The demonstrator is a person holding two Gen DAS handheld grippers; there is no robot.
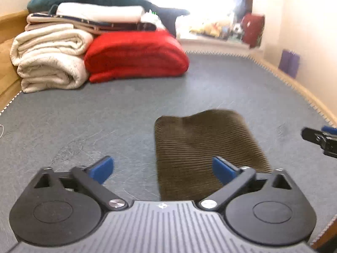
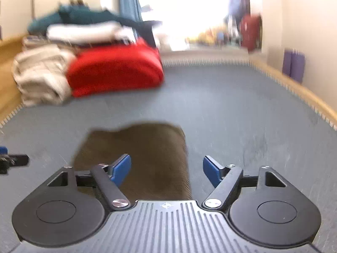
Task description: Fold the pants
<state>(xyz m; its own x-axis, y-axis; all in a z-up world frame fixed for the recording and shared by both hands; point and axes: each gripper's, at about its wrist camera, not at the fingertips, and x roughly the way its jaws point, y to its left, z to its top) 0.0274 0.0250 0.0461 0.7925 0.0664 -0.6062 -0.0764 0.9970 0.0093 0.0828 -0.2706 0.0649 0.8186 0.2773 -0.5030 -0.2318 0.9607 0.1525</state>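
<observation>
The brown ribbed pants [image 1: 206, 145] lie folded into a narrow strip on the grey mat [image 1: 105, 113]. They also show in the right wrist view [image 2: 145, 158]. My left gripper [image 1: 163, 168] is open and empty, above the mat at the near left edge of the pants. My right gripper [image 2: 167, 169] is open and empty, above the near right edge of the pants. The right gripper's tip shows at the right edge of the left wrist view [image 1: 320, 139]. The left gripper's tip shows at the left edge of the right wrist view [image 2: 10, 160].
A folded red blanket [image 1: 134, 57], a cream blanket [image 1: 50, 59] and a stack of other folded textiles [image 1: 94, 14] sit at the far left of the mat. A wooden rim [image 1: 305, 90] borders the mat on the right. A red suitcase [image 1: 252, 29] stands far back.
</observation>
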